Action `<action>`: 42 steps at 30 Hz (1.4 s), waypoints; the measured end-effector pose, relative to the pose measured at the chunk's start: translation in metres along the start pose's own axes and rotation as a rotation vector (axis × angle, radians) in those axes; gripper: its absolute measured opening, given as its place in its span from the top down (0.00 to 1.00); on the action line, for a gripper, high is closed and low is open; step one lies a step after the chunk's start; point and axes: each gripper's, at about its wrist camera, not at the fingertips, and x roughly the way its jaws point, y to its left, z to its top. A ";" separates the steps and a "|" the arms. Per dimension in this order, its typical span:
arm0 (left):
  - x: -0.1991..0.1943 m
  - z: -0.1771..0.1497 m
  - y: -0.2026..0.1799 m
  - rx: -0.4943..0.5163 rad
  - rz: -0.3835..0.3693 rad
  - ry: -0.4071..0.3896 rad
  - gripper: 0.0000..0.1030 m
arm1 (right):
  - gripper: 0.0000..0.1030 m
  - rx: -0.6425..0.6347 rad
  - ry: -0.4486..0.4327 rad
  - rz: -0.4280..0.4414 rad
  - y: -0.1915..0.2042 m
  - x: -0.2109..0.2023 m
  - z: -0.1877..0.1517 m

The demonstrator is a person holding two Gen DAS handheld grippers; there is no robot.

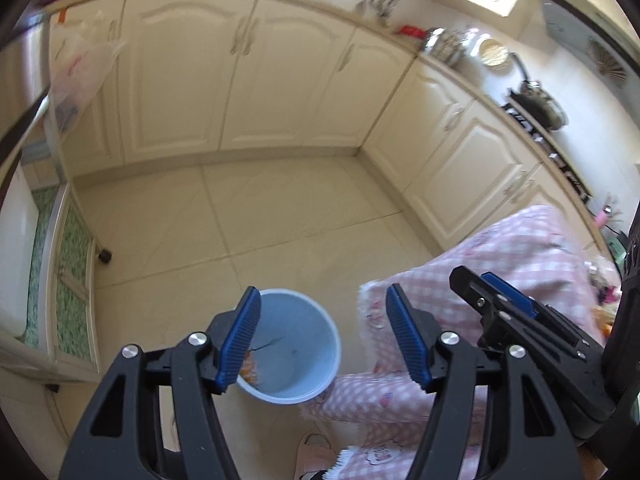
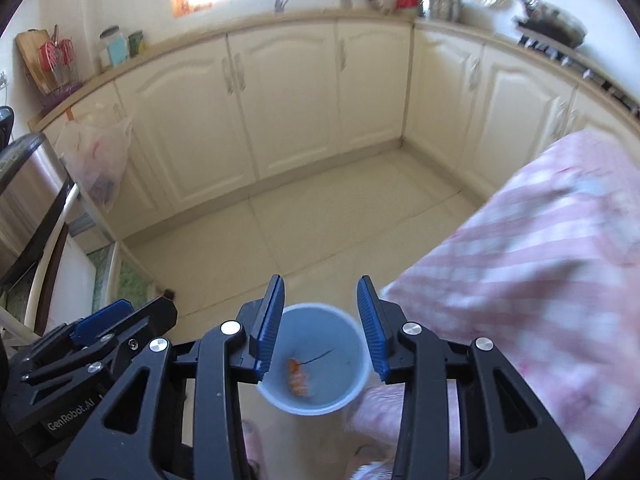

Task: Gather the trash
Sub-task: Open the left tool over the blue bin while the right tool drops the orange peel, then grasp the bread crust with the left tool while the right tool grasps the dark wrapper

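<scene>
I have both grippers above the blue bin (image 2: 316, 364), lower centre of frame. The right gripper (image 2: 322, 324) is part-open and empty, orange trash (image 2: 298, 376) lying inside the bin; the left gripper (image 1: 322, 340) is wide, empty.

We read one marking only: "GenRobot.AI", in pale letters on the black plastic body of the left hand-held gripper (image 2: 102, 330), low at the left edge of the right wrist view. We find small printed motifs on the pink checked fabric (image 1: 400, 396) in the left wrist view, too blurred to read. We find no other legible text.
</scene>
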 end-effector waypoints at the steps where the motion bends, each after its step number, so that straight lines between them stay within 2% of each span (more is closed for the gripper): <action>1: -0.009 0.000 -0.009 0.017 -0.016 -0.011 0.38 | 0.64 0.006 -0.023 -0.008 -0.004 -0.014 0.000; 10: -0.082 -0.015 -0.101 0.154 -0.174 -0.109 0.38 | 0.62 0.081 -0.203 -0.084 -0.057 -0.128 -0.010; 16: -0.096 -0.035 -0.168 0.264 -0.240 -0.112 0.36 | 0.56 0.149 -0.254 -0.209 -0.116 -0.176 -0.035; 20: -0.090 -0.049 -0.201 0.323 -0.251 -0.088 0.33 | 0.48 0.211 -0.219 -0.276 -0.154 -0.183 -0.055; 24: -0.075 -0.055 -0.224 0.368 -0.236 -0.061 0.33 | 0.42 0.248 -0.163 -0.266 -0.178 -0.173 -0.064; 27: -0.066 -0.058 -0.227 0.379 -0.223 -0.046 0.33 | 0.39 0.238 -0.128 -0.250 -0.183 -0.164 -0.063; 30: -0.056 -0.056 -0.227 0.389 -0.208 -0.032 0.33 | 0.32 0.216 -0.078 -0.256 -0.185 -0.151 -0.057; 33: -0.049 -0.053 -0.230 0.396 -0.208 -0.026 0.33 | 0.31 0.209 -0.022 -0.280 -0.188 -0.141 -0.057; 35: -0.043 -0.051 -0.235 0.407 -0.212 -0.019 0.33 | 0.35 0.228 -0.026 -0.283 -0.193 -0.142 -0.057; 38: -0.035 -0.051 -0.243 0.420 -0.219 -0.008 0.33 | 0.51 0.249 -0.036 -0.279 -0.199 -0.145 -0.060; 40: -0.030 -0.050 -0.249 0.428 -0.224 -0.004 0.33 | 0.71 0.264 -0.075 -0.264 -0.201 -0.152 -0.062; 42: -0.026 -0.050 -0.254 0.439 -0.231 -0.002 0.33 | 0.77 0.289 -0.123 -0.247 -0.204 -0.160 -0.066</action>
